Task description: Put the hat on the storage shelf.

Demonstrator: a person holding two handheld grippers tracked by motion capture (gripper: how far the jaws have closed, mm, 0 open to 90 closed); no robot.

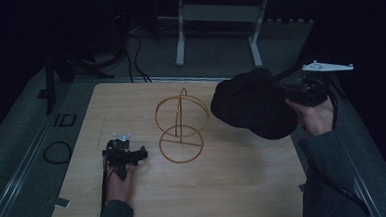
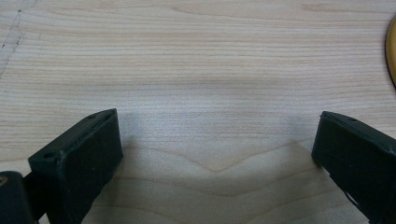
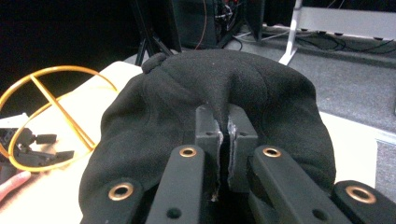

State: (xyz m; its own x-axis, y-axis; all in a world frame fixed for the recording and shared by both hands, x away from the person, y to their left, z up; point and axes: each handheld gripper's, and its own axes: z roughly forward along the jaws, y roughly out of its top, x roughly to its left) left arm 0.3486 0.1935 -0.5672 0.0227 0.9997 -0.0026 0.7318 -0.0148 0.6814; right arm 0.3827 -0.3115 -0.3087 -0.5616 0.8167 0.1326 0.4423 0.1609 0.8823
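A black fabric hat [image 1: 253, 105] hangs above the table's right side, pinched at its edge by my right gripper [image 1: 300, 92]. In the right gripper view the two jaws are shut on a fold of the hat [image 3: 219, 100], and my right gripper [image 3: 225, 135] sits at that fold. A gold wire stand [image 1: 181, 126] made of two rings and a post stands mid-table, left of the hat; the stand [image 3: 51, 112] also appears beyond the hat. My left gripper [image 1: 133, 155] rests low on the table left of the stand, its jaws spread wide over bare wood, my left gripper [image 2: 215, 149] holding nothing.
The light wooden table [image 1: 235, 186] has open surface in front and at the left. Beyond its far edge are a white desk frame [image 1: 179, 34], cables and a dark floor. A dark cable loop [image 1: 57, 151] lies off the table's left edge.
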